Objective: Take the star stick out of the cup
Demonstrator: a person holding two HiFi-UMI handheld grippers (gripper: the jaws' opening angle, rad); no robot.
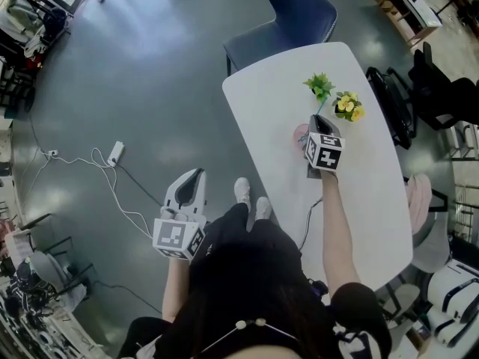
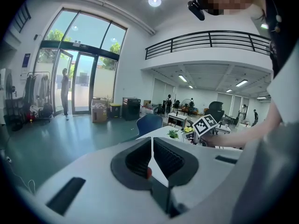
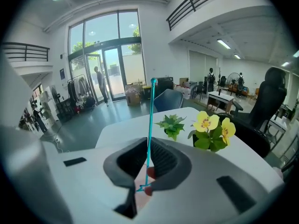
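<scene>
Between closed right gripper fingers, star stick.

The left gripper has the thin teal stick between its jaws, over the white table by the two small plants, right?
No: the right gripper grips the teal stick, as the right gripper view shows; the left gripper is shut and empty.

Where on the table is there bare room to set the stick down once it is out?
Bare: the table's near half, between the right gripper and the near edge; also the far end between the green plant and the chair. Crowded: the middle, where cup, green plant and yellow flowers cluster round the gripper holding the stick.
</scene>
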